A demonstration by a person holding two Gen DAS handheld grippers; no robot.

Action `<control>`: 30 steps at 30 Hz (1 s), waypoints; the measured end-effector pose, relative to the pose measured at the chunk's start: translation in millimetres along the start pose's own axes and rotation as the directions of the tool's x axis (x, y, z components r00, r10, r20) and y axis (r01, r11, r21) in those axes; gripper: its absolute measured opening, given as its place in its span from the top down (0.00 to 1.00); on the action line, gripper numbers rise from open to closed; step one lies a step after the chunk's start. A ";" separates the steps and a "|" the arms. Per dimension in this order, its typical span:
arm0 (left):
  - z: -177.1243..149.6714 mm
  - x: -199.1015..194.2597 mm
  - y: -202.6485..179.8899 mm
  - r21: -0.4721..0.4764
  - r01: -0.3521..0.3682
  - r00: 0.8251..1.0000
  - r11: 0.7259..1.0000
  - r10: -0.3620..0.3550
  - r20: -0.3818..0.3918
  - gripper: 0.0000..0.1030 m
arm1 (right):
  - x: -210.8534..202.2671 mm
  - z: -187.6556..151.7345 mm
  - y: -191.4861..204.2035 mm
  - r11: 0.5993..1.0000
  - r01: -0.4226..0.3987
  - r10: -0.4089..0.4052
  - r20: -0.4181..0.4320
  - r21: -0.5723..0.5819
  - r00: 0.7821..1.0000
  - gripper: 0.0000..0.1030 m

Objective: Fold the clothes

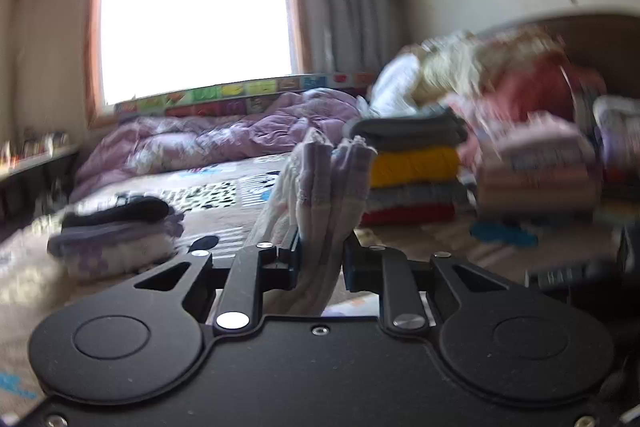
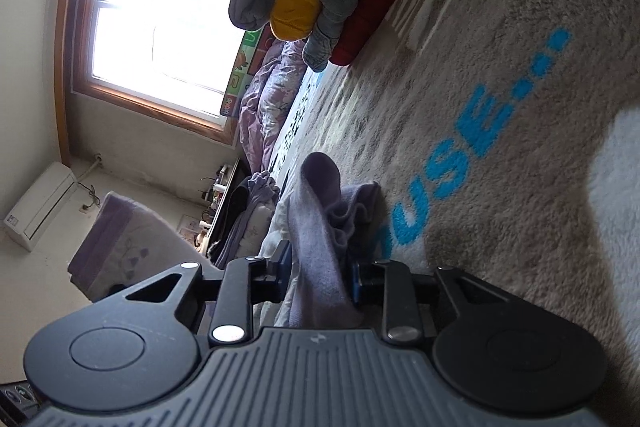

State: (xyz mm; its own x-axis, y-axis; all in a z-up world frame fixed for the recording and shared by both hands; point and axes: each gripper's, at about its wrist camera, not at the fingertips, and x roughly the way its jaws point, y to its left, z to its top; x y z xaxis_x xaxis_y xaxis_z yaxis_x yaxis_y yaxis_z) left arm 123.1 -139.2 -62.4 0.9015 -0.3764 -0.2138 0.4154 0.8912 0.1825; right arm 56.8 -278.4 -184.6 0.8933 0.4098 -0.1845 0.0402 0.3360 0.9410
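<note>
Lilac and white cloth is bunched thick between the jaws of my left gripper (image 1: 320,259); they're narrowed onto this garment (image 1: 316,187) so the gathered edge stays together in the air above the bed (image 1: 224,227). Far left on the bed sits a small folded pile (image 1: 116,239), dark piece on top, kept clear of my working space, I'd guess. To the right stands the taller folded stack (image 1: 412,171), grey, yellow, grey, red, squared up as finished work. My right gripper (image 2: 322,279), rolled hard sideways, has its jaws pinched on soft lilac fabric (image 2: 320,227) down against the fleecy blanket (image 2: 520,27), probably anchoring that end for the fold. Blue letters on the blanket read "USE" (image 2: 452,163), then dots; the start is hidden.
</note>
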 end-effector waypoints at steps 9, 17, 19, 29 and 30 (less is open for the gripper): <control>-34.9 14.6 -77.8 0.319 -0.018 1.000 0.948 0.025 -0.016 0.82 | -0.7 6.9 -8.3 0.997 -0.044 0.045 -0.007 0.071 0.999 0.70; -73.7 27.0 -114.6 0.500 -0.036 0.997 0.865 0.066 -0.043 0.82 | -14.0 20.8 -12.7 0.995 -0.048 0.044 0.045 0.091 0.998 0.70; -84.2 29.2 -123.3 0.537 -0.030 0.996 0.843 0.071 -0.056 0.81 | -22.4 26.5 -6.5 0.999 -0.016 0.014 0.082 0.029 0.997 0.70; -91.4 32.3 -130.3 0.568 -0.008 0.994 0.823 0.067 -0.083 0.77 | -27.5 34.9 64.2 0.885 -0.092 0.127 0.046 -0.456 0.991 0.70; -89.2 30.5 -127.6 0.563 0.004 0.994 0.826 0.056 -0.090 0.74 | -20.9 33.5 64.1 0.884 -0.101 0.117 0.007 -0.456 0.993 0.70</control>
State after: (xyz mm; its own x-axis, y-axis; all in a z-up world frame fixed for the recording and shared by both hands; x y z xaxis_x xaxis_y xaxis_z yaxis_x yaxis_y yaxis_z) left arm 86.8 -241.8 -177.8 0.9087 -0.3011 -0.2890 0.4158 0.5922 0.6902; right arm 55.7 -293.9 -110.9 0.8952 0.4400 -0.0712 -0.2583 0.6423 0.7216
